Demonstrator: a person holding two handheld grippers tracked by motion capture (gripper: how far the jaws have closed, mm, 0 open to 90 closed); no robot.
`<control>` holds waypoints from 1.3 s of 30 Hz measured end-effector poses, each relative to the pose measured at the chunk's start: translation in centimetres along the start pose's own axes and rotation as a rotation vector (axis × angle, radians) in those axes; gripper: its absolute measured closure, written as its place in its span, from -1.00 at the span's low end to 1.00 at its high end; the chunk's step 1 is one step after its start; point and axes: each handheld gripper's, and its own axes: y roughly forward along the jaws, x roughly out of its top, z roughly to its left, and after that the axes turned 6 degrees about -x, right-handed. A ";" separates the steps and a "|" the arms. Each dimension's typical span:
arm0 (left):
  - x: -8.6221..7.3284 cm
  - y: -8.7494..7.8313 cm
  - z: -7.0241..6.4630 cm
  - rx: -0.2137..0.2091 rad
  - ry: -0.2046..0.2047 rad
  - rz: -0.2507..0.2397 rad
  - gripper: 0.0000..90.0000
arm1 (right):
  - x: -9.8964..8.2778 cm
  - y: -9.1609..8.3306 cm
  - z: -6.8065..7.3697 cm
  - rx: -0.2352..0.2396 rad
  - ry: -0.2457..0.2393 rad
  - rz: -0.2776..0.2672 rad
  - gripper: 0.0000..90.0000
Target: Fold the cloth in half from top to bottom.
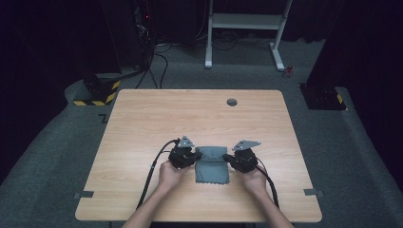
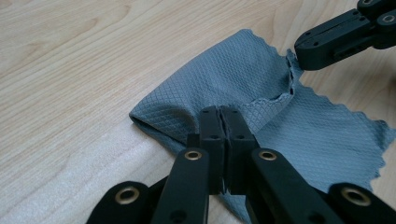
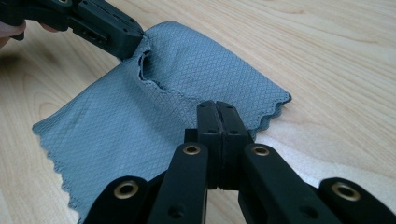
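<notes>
Grey cloth (image 1: 212,165), quilted diamond weave with pinked edges, lies near the near-centre of the wooden table (image 1: 142,123), its far part folded over on itself into a soft hump. Judged light, limp and not fragile: it sags between the grip points, so it should drape and crease wherever unsupported, and the textured weave ought to give the pads decent bite. Best hold looks to be the edges or corners, pinching both layers so the fold does not slide apart. Left gripper (image 2: 223,116) has its jaws pressed together on the cloth's left side at the fold; right gripper (image 3: 217,113) is likewise clamped on the right side. Both hands rest low at the table, cables trailing toward the near edge. A small round grommet (image 1: 232,102) sits far off.
</notes>
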 end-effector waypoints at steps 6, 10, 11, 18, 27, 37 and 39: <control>-0.4 -0.4 -0.2 -0.004 0.002 -0.006 0.96 | -0.2 -0.3 0.4 0.012 -0.010 -0.012 1.00; -0.6 -0.3 -0.3 -0.004 -0.001 -0.006 0.96 | -0.5 -0.5 0.7 0.017 -0.016 -0.017 1.00; -0.7 -0.2 -0.3 -0.005 -0.006 -0.005 0.96 | -0.7 -0.3 0.7 0.018 -0.012 -0.012 1.00; -1.0 -0.3 -1.0 -0.022 0.008 -0.011 0.96 | -1.3 -0.7 0.6 0.023 -0.005 -0.021 1.00; -2.4 -0.5 -2.0 -0.028 0.028 -0.016 0.96 | -2.5 -1.5 1.7 0.025 -0.042 -0.018 1.00; -2.7 -0.9 -2.6 -0.027 0.035 -0.023 0.95 | -3.3 -1.6 2.2 0.035 -0.038 -0.028 1.00; -2.8 -0.9 -2.6 -0.027 0.040 -0.022 0.95 | -3.5 -1.5 2.3 0.032 -0.047 -0.028 1.00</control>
